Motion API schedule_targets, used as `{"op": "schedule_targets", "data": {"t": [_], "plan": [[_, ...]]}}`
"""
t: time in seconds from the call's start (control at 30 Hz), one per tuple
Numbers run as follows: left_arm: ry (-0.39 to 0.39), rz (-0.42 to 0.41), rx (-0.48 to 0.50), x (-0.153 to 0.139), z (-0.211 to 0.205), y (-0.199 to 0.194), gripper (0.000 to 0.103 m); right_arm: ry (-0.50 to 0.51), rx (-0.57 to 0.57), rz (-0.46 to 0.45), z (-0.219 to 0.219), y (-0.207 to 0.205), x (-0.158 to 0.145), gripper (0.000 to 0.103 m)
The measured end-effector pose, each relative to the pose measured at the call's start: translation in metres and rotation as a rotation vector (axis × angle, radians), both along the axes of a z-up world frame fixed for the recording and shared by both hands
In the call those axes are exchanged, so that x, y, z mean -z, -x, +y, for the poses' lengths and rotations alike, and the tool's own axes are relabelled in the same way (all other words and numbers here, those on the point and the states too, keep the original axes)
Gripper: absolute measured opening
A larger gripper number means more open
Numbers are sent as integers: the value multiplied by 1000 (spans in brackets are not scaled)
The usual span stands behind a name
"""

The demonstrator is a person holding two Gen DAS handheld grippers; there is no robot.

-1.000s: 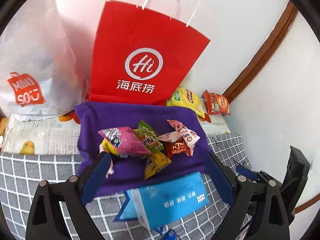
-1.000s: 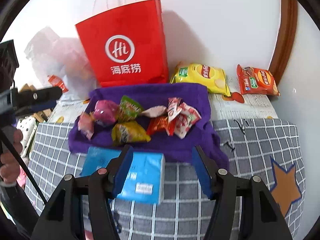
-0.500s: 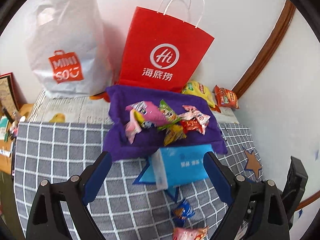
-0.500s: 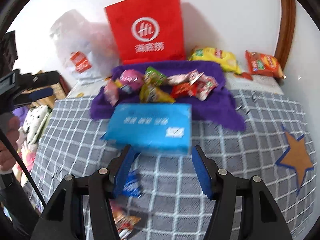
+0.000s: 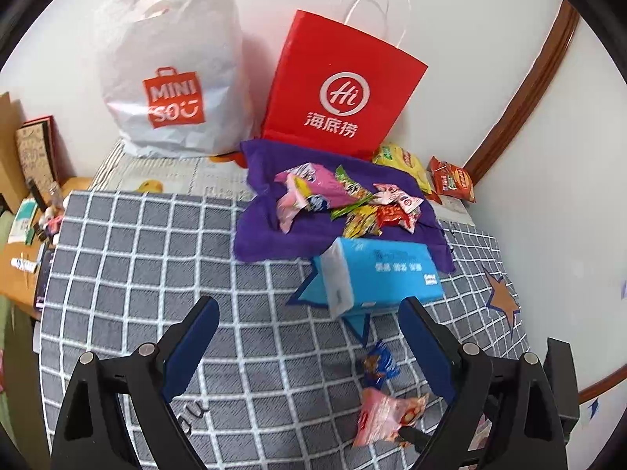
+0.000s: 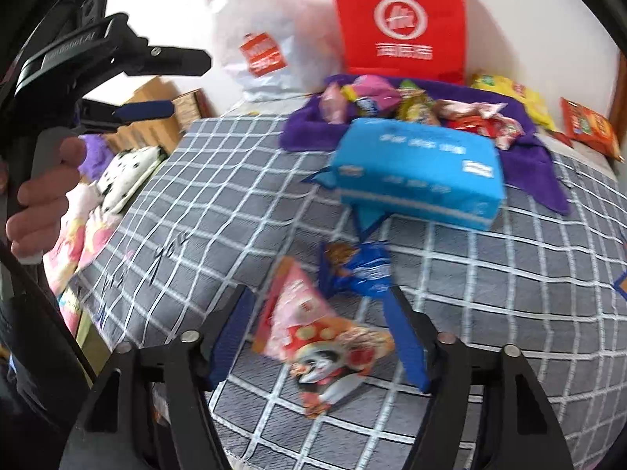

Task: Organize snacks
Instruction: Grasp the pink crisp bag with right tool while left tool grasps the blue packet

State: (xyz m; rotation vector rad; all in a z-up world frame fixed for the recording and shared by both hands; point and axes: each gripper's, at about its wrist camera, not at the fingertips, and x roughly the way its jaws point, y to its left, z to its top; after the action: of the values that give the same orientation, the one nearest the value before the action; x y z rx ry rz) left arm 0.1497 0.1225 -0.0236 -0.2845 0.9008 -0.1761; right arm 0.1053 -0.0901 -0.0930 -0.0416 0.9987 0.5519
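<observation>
Right tongs (image 6: 317,337), just opening, straddle pink snack packet (image 6: 313,337), not gripping it

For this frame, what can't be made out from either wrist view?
- Contents of the red paper bag and white plastic bag: hidden by their own walls in both views.
- Print on the pink snack packet between the right gripper fingers: motion-blurred, right wrist view.
- Whether those fingers touch the packet: blurred.
- Clutter beyond the bed's left edge: too small, cut off, left wrist view.

Two shopping bags (image 5: 337,90), one tissue pack (image 5: 382,274), two chip bags (image 5: 450,178), perhaps nine small snack packets (image 5: 388,417).
</observation>
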Motion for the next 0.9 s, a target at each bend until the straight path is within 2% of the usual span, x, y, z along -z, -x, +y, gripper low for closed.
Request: {"op": "schedule_targets", "data": {"t": [0.2,0.37,0.57,0.63,0.8,0.9], "plan": [[8,8,-17,8,14,20,92,87,-96,4,20,7,21,76],[12,23,-21,18,18,29,92,142,-132,28,16,25,32,76],[6,42,-17,31,10,34,92,169,-93,1,18,30,40,75],[-9,47,-14,35,5,35,92,184,-49,-7,19,25,45,60],[-42,45,-3,48,-6,41,92,138,-6,-49,6,29,42,47],[-60,48,10,59,-17,42,92,106,41,-71,-18,32,33,46]]}}
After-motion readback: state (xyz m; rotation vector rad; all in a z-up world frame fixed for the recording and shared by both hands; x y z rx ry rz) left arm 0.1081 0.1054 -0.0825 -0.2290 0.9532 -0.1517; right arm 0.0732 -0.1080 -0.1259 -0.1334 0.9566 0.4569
